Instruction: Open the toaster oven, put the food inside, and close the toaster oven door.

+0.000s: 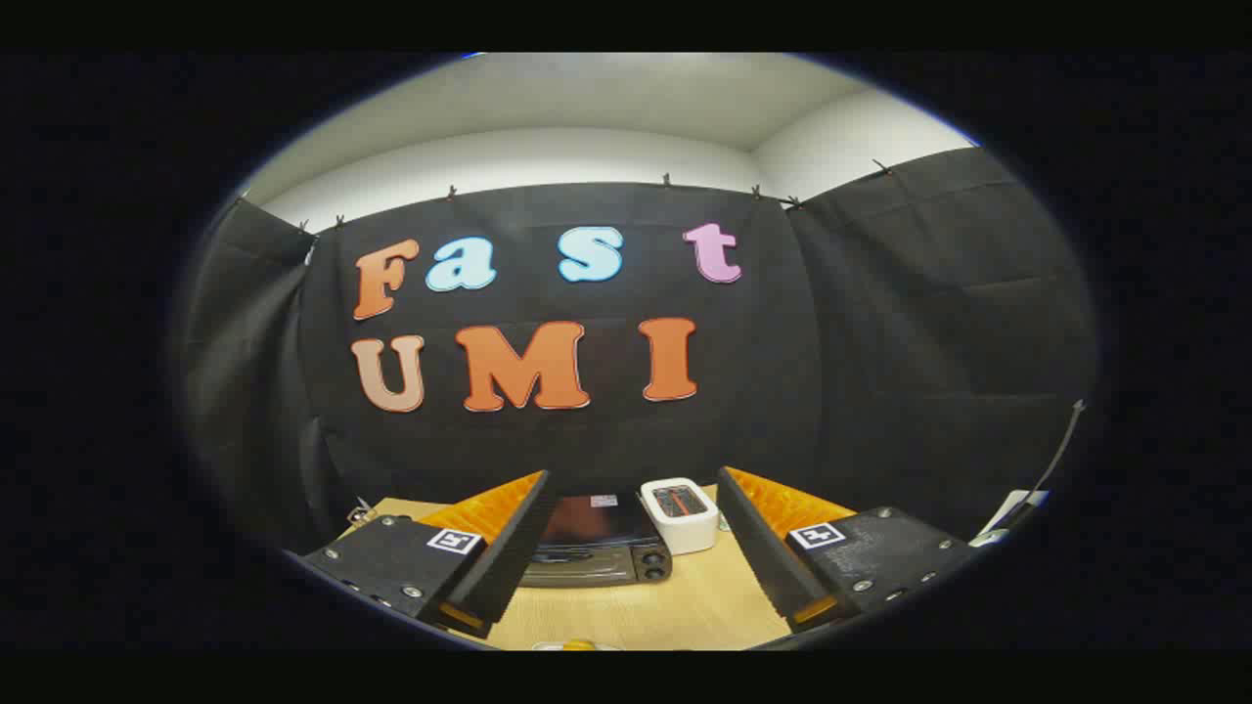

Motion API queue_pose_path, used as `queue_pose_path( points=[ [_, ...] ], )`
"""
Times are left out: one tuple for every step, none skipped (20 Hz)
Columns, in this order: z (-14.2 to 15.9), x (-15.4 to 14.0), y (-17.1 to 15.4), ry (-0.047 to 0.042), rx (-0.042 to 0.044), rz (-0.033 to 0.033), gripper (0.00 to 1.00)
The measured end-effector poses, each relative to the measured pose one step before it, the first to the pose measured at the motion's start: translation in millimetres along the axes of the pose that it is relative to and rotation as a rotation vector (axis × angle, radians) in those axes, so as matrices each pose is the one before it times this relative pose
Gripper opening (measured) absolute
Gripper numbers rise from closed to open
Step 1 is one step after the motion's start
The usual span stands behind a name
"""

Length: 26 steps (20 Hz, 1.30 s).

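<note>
Your gripper (pixel 631 548) rides high above the pale wooden table (pixel 685 611), tilted so it looks more at the booth wall than at the work, its fingers spread wide with nothing between them. Beyond and between the fingertips sits the dark, boxy toaster oven (pixel 599 543) with round knobs on its front; its door looks closed, so nothing of the task seems done yet. Just beside it, toward your right finger, stands a white slot toaster (pixel 680 513). Coming down from this height, you could drift onto that toaster or clip the oven's top instead of its door. Close under the gripper, a yellowish item on something white (pixel 577 645) peeks in, possibly the food; I cannot tell.
</note>
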State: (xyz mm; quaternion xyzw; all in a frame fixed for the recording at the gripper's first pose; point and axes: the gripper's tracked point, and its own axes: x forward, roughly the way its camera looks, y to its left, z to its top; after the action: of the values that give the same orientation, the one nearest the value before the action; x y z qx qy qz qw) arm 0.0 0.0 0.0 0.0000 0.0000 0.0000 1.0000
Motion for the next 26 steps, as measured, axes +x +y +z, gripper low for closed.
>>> queue_pose_path(
  points=[
    [0.76,1.73,1.49,-0.00036,-0.00247,0.00288,0.99],
    [-0.69,1.18,0.93,0.00107,-0.00363,0.00074,0.99],
    [0.67,1.18,0.99,0.00146,-0.00422,-0.00018,0.99],
    [-0.08,0.30,0.97,-0.00102,-0.00419,0.00224,0.99],
    [1.27,0.36,1.65,-0.00144,-0.00322,0.00020,0.99],
    [-0.72,0.91,0.39,0.00061,-0.00343,0.00040,0.99],
    [-0.29,1.38,0.84,0.00153,-0.00308,0.00065,0.99],
    [-1.38,0.50,1.27,0.00143,-0.00175,0.00166,0.99],
    [-0.57,1.15,2.25,0.00257,-0.00110,0.00212,0.99],
    [-0.79,0.31,1.27,0.00140,-0.00082,0.00266,0.99],
    [-1.20,2.52,2.10,0.00333,-0.00183,0.00207,0.99],
    [-2.01,0.53,1.88,0.00256,-0.00078,0.00343,0.99],
    [-0.54,2.01,2.37,0.00192,0.00001,0.00371,0.98],
    [-1.78,1.50,1.68,0.00402,-0.00013,0.00241,0.99],
    [-2.66,3.04,2.37,0.00537,-0.00152,0.00330,0.99],
    [-3.47,2.38,2.98,0.00728,-0.00270,0.00280,0.99],
    [-3.85,3.28,3.28,0.00757,-0.00357,0.00342,0.99],
    [-5.12,3.30,4.00,0.00950,-0.00404,0.00510,0.99],
    [-5.32,4.43,4.79,0.01244,-0.00526,0.00678,0.99],
    [-7.16,4.05,5.42,0.01285,-0.00656,0.00797,0.99],
    [-6.39,6.04,6.07,0.01374,-0.00860,0.00979,0.99],
    [-8.87,6.23,5.18,0.01860,-0.00949,0.00897,0.99],
    [-9.59,6.76,5.50,0.02083,-0.00779,0.01048,0.99],
    [-10.31,6.80,6.79,0.02206,-0.00646,0.00957,0.99],
    [-10.65,8.45,6.06,0.02610,-0.00614,0.00777,0.99],
    [-11.08,8.45,5.10,0.02365,-0.00876,0.00529,0.99]
  ],
)
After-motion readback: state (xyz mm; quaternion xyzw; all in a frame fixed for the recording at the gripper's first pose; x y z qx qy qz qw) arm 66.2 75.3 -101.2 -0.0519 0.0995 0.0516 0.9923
